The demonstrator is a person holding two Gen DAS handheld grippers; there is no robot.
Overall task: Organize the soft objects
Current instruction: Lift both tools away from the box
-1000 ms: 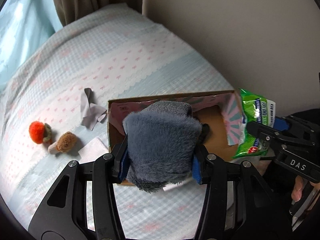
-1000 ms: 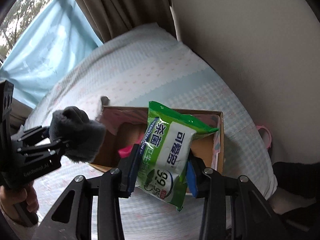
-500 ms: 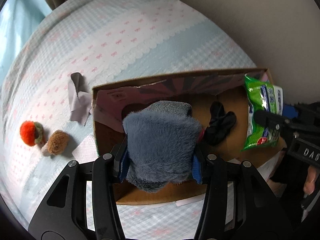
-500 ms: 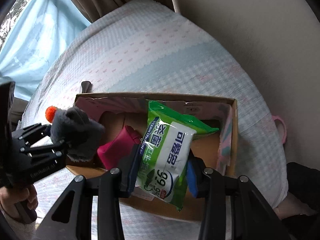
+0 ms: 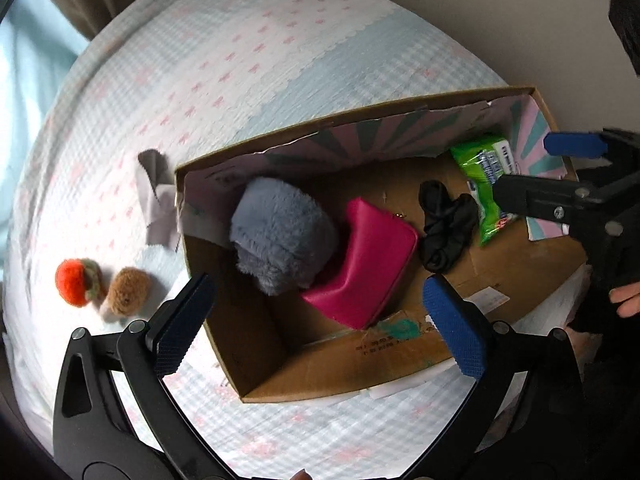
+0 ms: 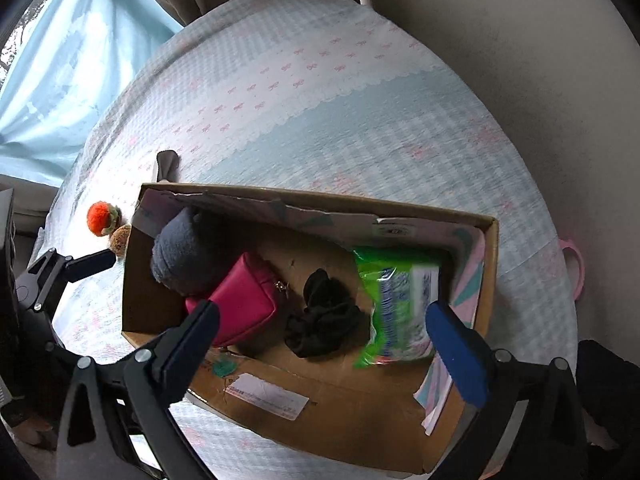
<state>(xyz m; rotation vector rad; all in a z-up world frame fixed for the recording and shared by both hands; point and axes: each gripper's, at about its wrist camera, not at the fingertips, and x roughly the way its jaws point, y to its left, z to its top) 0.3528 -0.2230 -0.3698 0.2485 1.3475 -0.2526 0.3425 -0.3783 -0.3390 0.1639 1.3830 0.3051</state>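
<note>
An open cardboard box (image 5: 340, 376) lies on the bed. My left gripper (image 5: 316, 308) hovers over its left half, jaws opening wide, with nothing between the pads. Below it a grey furry plush (image 5: 280, 236) rests in the box's left corner, against a pink pouch (image 5: 368, 268). My right gripper (image 6: 324, 320) hangs over the right half, jaws also opening and bare. The green wipes pack (image 6: 400, 312) is blurred beneath it, inside the box by the right wall. A black cloth (image 6: 324, 320) lies mid-box.
Left of the box, on the checked bedspread (image 5: 240, 60), lie an orange pom toy (image 5: 74, 282), a brown plush (image 5: 128, 290) and a grey cloth (image 5: 156, 200). A wall runs along the bed's right side. A pink loop (image 6: 576, 264) hangs at the bed's edge.
Both grippers sank toward the box and let go. The grey plush dropped from the left jaws into the box; the wipes pack left the right jaws and lies inside.
</note>
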